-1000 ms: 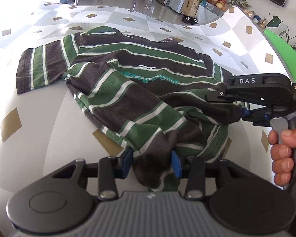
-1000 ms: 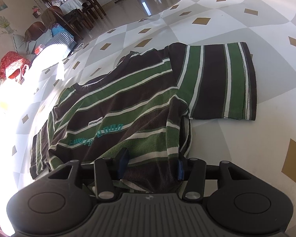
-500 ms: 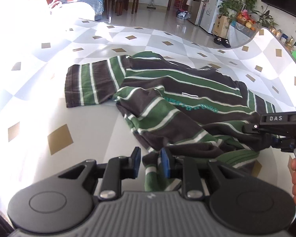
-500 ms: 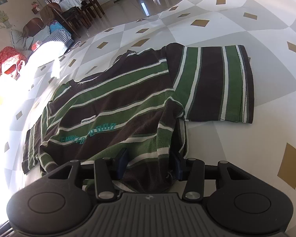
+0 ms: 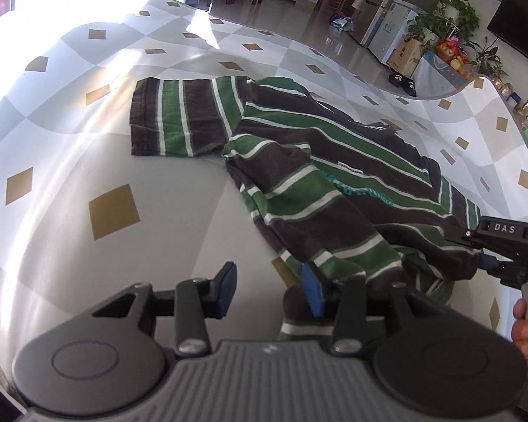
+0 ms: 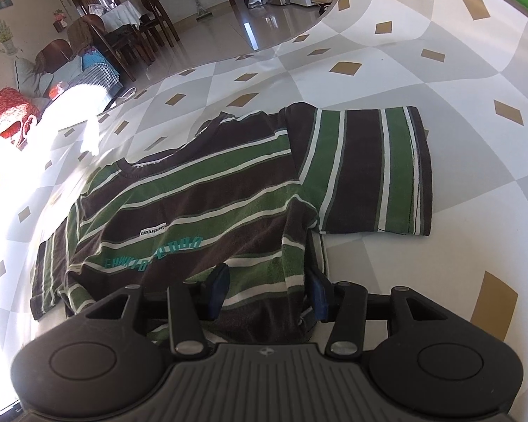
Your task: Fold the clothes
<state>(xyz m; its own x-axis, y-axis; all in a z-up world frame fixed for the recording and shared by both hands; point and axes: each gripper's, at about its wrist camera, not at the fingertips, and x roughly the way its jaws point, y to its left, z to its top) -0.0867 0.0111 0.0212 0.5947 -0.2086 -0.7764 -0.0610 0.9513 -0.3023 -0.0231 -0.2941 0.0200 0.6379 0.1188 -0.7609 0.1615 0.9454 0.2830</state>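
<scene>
A brown, green and white striped T-shirt (image 5: 316,176) lies on the table, its lower part folded up over the chest print. My left gripper (image 5: 269,292) is at the near hem. Its jaws are opening, with bare table between the pads and the cloth resting against the outside of the right finger (image 5: 311,293). At the right edge of the left wrist view, my right gripper (image 5: 489,256) holds the other hem corner just above the table. In the right wrist view the right gripper (image 6: 267,292) is shut on a bunch of the T-shirt (image 6: 200,204).
The table (image 5: 158,176) has a grey and white checked cover with gold diamonds, bare to the left of the shirt. One sleeve (image 5: 172,123) lies flat on the left, the other sleeve (image 6: 376,168) on the right. A hand (image 5: 526,330) grips the right tool. Chairs, a fridge and plants stand beyond the far edge.
My left gripper, shut on the hem half a second ago, has opened and the cloth has slipped out to its right side. The right gripper keeps its hold and has barely moved.
</scene>
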